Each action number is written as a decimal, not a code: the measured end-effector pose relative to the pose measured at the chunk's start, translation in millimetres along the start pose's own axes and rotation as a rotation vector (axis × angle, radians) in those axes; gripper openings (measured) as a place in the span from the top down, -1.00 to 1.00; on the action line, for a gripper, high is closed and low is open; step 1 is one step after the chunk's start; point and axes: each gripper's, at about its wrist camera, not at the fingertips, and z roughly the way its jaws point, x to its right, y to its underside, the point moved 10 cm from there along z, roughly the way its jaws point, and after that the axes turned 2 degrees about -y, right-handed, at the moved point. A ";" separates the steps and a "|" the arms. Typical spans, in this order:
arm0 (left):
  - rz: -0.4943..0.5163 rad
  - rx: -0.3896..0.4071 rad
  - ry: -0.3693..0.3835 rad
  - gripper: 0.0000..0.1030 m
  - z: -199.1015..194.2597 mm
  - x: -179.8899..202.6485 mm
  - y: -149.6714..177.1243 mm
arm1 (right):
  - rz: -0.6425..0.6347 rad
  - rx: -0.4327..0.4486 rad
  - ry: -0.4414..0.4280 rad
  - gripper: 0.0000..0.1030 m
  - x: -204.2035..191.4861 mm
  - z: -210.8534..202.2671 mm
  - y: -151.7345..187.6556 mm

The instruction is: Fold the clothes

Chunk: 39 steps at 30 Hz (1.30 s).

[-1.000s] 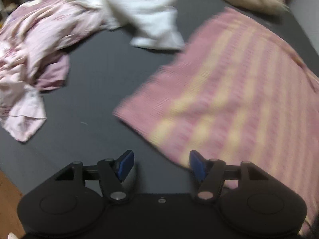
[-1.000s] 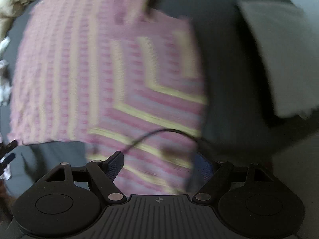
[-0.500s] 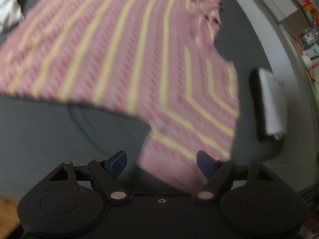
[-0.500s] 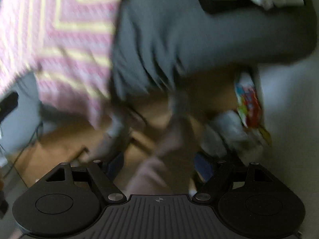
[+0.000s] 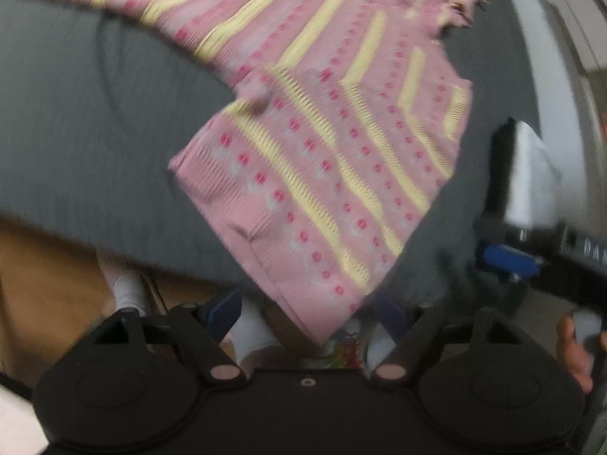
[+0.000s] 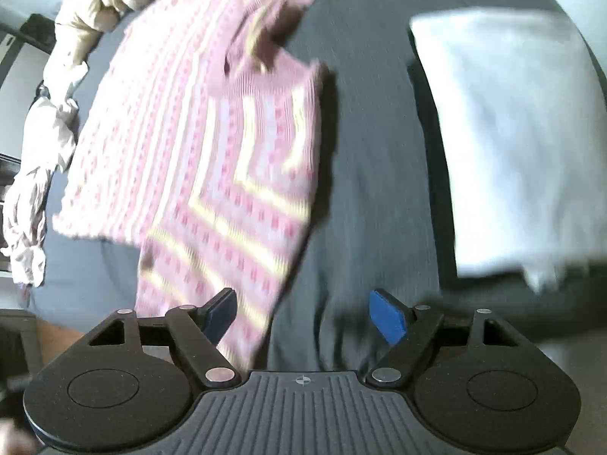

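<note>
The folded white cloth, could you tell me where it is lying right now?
In the right wrist view the folded white cloth lies on the dark surface, right of the pink striped sweater.

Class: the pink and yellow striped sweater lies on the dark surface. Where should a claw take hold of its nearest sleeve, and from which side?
Probably the cuff of the striped sweater, the sleeve end hanging over the dark surface. Its free edge lets a finger pass underneath. The open left claw is nearest: come from the near side.
</note>
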 end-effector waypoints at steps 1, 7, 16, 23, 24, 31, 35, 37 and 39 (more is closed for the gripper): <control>-0.028 0.002 0.003 -0.47 3.1 -3.7 3.2 | -0.008 0.010 -0.001 -0.51 0.0 3.7 -5.3; -0.107 0.023 0.073 -0.34 12.6 -7.8 10.1 | -0.004 0.035 -0.021 -0.29 4.2 25.8 -24.1; -0.197 0.012 0.095 -0.22 26.9 -13.6 6.9 | 0.042 0.027 -0.066 -0.05 20.4 51.1 -41.1; -0.181 0.021 0.129 0.37 28.8 -2.9 1.8 | 0.054 0.008 -0.093 0.30 24.2 56.0 -51.3; -0.175 0.021 0.131 0.48 28.9 -1.3 1.1 | 0.056 0.003 -0.096 0.34 22.9 57.4 -52.9; -0.172 0.012 0.092 0.83 24.2 -1.8 2.7 | 0.060 -0.044 -0.072 0.82 26.5 62.9 -56.5; -0.214 -0.013 0.093 0.94 26.0 -6.7 8.4 | 0.046 -0.079 -0.037 0.97 26.5 66.0 -55.2; -0.217 -0.038 0.075 0.94 28.3 -8.6 14.9 | 0.012 -0.085 -0.018 0.98 24.1 63.5 -52.9; -0.219 -0.053 0.063 0.95 31.1 -10.5 20.2 | -0.025 -0.100 0.002 1.00 22.1 62.1 -50.0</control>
